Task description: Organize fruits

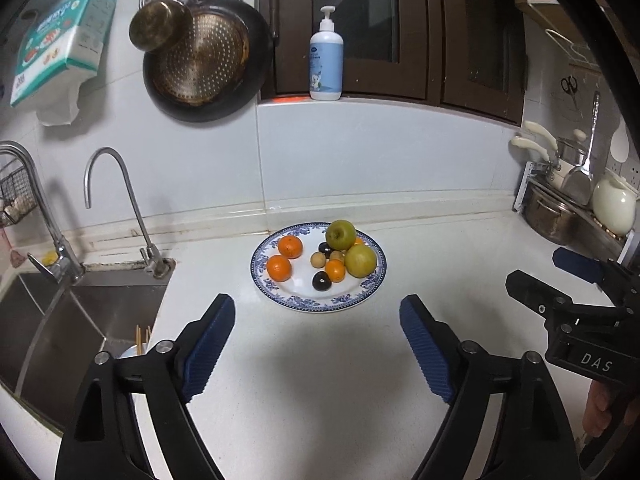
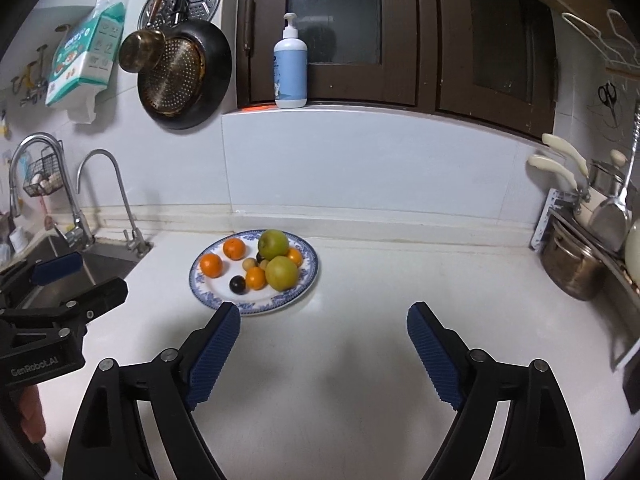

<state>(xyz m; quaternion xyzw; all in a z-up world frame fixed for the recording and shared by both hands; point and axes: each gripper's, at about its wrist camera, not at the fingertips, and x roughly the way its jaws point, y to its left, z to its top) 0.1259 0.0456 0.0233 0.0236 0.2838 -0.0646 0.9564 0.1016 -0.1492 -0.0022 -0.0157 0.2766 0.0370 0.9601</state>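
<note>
- The plate [image 1: 264, 280], blue-rimmed, sits on the white counter [image 1: 320, 380] near the back wall, at about 12 o'clock from the left gripper [image 1: 318, 340] and about 11 o'clock from the right gripper [image 2: 324, 350].
- Both grippers hover over bare counter short of the plate, fingers spread wide and holding nothing.
- On the plate: two green apples [image 1: 340, 234] at 1 to 3 o'clock, two oranges [image 1: 279, 268] at 9 to 10 o'clock, a smaller orange, two dark plums [image 1: 321, 281] and some small tan fruit [image 1: 317, 259] clustered in the middle.
- Handling, as I judge it: the apples look firm and fairly heavy, with smooth skin that may slip; grip them across the widest part. The oranges give a little and their peel should hold well. The plums and tan fruit are light, likely to roll, and want a gentle squeeze.
- The fruits touch one another on the right side, so lifting one may set its neighbours rolling.
- The left wrist view shows the sink [image 1: 80, 320] basin at 8 o'clock; the right wrist view shows more of the pot rack [image 2: 576, 264] at 3 o'clock.
</note>
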